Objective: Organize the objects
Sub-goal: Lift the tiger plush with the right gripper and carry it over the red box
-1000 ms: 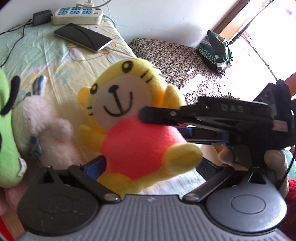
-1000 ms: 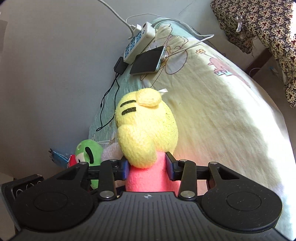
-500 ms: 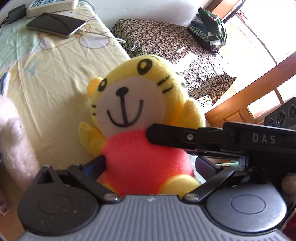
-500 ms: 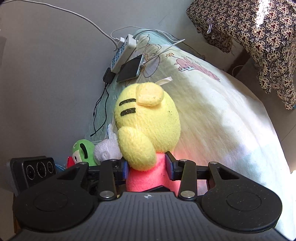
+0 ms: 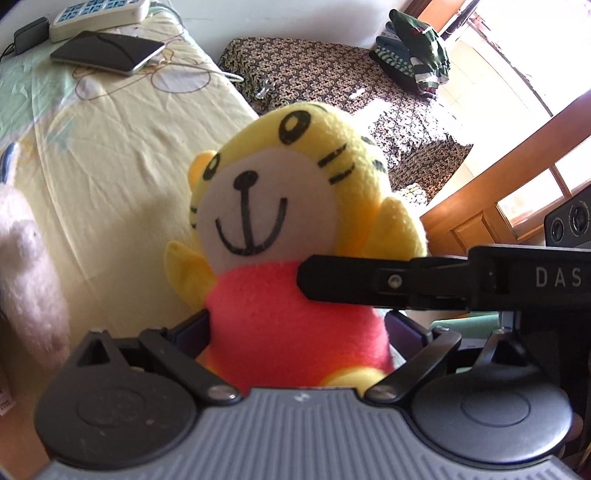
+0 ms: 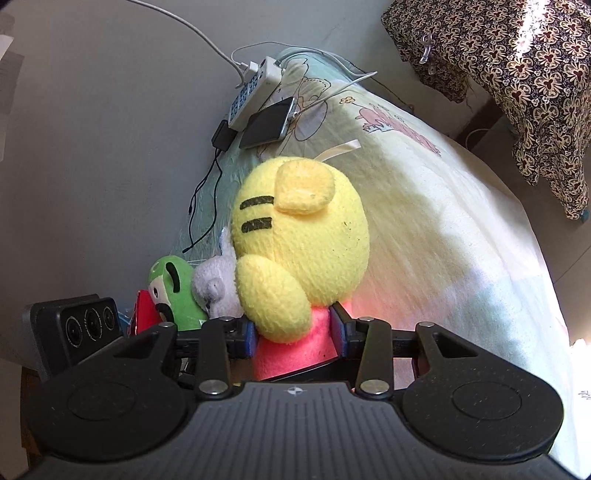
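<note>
Above the bed (image 5: pixel 122 147), the left gripper (image 5: pixel 295 328) has its jaws pressed on the yellow tiger plush (image 5: pixel 280 229) at its pink body, while the right gripper (image 6: pixel 293 334) clamps the same body from the side; the plush is upright, facing left's camera.

A pale yellow cartoon-print sheet covers the bed (image 5: pixel 122 155). At its head by the grey wall lie a white power strip (image 6: pixel 255 92) with blue sockets, a dark phone (image 5: pixel 107 51) just beside it with a white cable (image 6: pixel 343 83) plugged in, and a small black charger (image 6: pixel 221 136) trailing a thin black cord. Beyond the bed hangs a dark floral cloth (image 6: pixel 517 66), and on it sits a heap of green striped clothing (image 5: pixel 417 22). A wooden door (image 5: pixel 498 206) glows in the sunlight to the right.
</note>
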`<state>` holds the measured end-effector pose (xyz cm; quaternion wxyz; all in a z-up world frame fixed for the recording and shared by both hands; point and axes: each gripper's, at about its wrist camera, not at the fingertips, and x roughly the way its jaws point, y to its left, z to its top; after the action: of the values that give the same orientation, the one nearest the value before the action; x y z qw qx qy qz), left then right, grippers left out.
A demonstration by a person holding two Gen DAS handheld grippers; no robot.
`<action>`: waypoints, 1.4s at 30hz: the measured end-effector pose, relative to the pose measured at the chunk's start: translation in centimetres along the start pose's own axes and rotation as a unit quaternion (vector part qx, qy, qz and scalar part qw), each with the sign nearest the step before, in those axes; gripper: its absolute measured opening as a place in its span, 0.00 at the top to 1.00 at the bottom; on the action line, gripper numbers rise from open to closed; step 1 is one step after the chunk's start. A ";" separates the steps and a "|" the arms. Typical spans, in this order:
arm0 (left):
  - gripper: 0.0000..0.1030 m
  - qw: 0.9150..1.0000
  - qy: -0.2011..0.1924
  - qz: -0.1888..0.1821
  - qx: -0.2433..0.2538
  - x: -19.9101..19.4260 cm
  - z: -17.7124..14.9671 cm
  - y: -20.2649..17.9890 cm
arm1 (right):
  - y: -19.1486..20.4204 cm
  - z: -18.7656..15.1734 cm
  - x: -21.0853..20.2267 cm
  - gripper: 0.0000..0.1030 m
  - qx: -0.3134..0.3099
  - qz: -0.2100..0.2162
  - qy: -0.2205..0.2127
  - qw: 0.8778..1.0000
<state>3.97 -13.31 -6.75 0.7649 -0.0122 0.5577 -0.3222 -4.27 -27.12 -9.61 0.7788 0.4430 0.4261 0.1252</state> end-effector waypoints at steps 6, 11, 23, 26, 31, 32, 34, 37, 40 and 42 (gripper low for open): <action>0.12 1.000 -0.006 0.000 0.004 -2.0 -1.5 -0.6 | 0.9 -0.8 -0.9 0.60 -0.017 0.005 0.017 1.000; 0.14 1.000 -0.014 0.009 0.005 -3.8 -2.9 -1.3 | 1.7 -1.6 -1.3 0.60 -0.032 0.014 0.034 0.999; 0.15 0.996 -0.063 0.062 0.002 -9.4 -6.9 -2.4 | 5.2 -3.2 -1.2 0.60 -0.089 0.064 0.090 0.990; 0.15 0.994 -0.072 0.076 -0.010 -10.3 -7.6 -2.3 | 6.1 -3.4 -0.6 0.60 -0.106 0.074 0.107 0.986; 0.15 0.991 -0.087 0.095 -0.030 -12.0 -8.8 -1.9 | 7.5 -3.8 0.5 0.60 -0.128 0.091 0.129 0.979; 0.15 0.991 -0.091 0.098 -0.033 -12.4 -9.0 -1.9 | 7.8 -3.9 0.6 0.60 -0.132 0.096 0.133 0.978; 0.15 0.989 -0.100 0.106 -0.034 -13.5 -9.5 -1.9 | 8.5 -4.1 0.8 0.60 -0.140 0.105 0.138 0.975; 0.15 0.986 -0.114 0.119 -0.034 -15.0 -10.1 -2.0 | 9.8 -4.3 1.1 0.60 -0.153 0.121 0.145 0.970; 0.15 0.983 -0.128 0.129 -0.037 -16.5 -10.6 -1.6 | 11.2 -4.5 1.8 0.60 -0.166 0.132 0.151 0.965; 0.15 0.981 -0.137 0.133 -0.040 -17.6 -11.0 -1.2 | 12.2 -4.7 2.5 0.60 -0.173 0.139 0.153 0.963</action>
<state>-9.05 -1.59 4.42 0.8688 -0.0123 0.4570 -0.1903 -4.17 -15.94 -2.39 0.7442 0.3317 0.4460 0.3703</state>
